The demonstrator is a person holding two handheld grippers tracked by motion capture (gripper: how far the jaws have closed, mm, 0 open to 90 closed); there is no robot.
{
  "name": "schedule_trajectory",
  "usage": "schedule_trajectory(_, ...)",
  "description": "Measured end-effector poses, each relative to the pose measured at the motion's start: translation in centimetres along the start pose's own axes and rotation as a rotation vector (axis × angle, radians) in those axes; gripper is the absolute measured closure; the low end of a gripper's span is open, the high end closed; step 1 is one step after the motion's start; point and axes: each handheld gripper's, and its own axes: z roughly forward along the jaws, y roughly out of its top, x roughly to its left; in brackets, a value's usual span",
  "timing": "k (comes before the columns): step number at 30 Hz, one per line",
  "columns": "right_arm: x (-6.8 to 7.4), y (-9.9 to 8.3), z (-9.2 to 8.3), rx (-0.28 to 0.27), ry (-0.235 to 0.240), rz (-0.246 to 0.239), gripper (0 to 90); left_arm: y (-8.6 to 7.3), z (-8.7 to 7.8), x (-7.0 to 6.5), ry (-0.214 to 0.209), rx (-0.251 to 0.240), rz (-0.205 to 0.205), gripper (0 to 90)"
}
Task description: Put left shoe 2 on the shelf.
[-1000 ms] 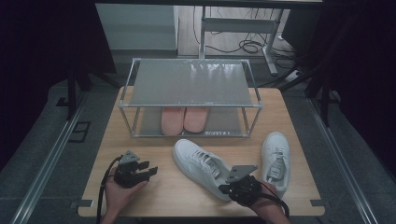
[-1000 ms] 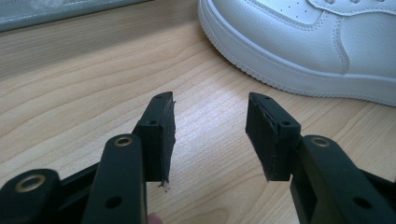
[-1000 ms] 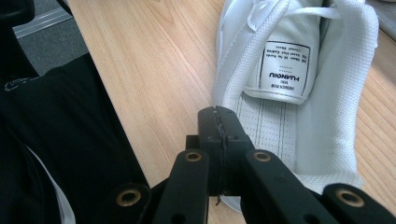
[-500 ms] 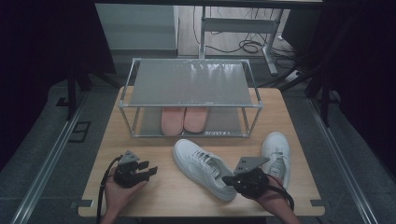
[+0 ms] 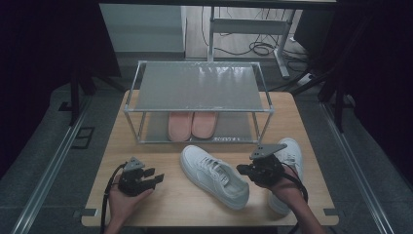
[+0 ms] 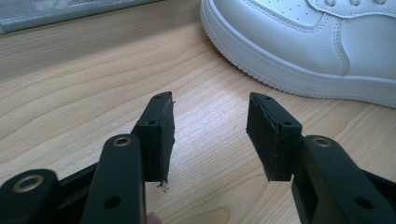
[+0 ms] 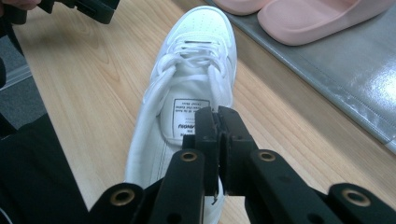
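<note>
A white sneaker (image 5: 214, 176) lies slantwise mid-table, toe toward the rack; it is also in the right gripper view (image 7: 187, 70) and the left gripper view (image 6: 303, 46). A second white sneaker (image 5: 292, 150) lies to its right, partly behind my right hand. My right gripper (image 5: 242, 169) (image 7: 217, 114) hovers above the first sneaker's opening. Its jaws are all but together, having just eased apart a sliver, with nothing between them. My left gripper (image 5: 155, 176) (image 6: 210, 112) rests open over bare wood, left of that sneaker's toe.
A two-tier metal rack (image 5: 199, 87) stands at the back of the wooden table (image 5: 170, 200). A pair of pink slippers (image 5: 192, 124) (image 7: 303, 16) sits on its lower shelf. My left gripper (image 7: 79, 7) shows beyond the sneaker's toe in the right gripper view.
My right gripper has risen and moved right and away from the sneaker's heel end. The sneaker has stayed where it was. My left gripper has not moved.
</note>
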Motion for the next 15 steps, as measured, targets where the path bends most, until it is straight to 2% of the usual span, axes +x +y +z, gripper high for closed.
schedule_trajectory(7, -0.5, 0.4, 1.3, 0.016, 0.007, 0.017, 82.2, 0.0, 0.0, 0.0, -0.002, -0.002, -0.001, 51.1)
schedule_trajectory(15, -0.5, 0.5, 3.0, 0.053, 0.017, 0.001, 64.3, 0.0, 0.1, -0.1, -0.005, 0.004, 0.002, 50.4)
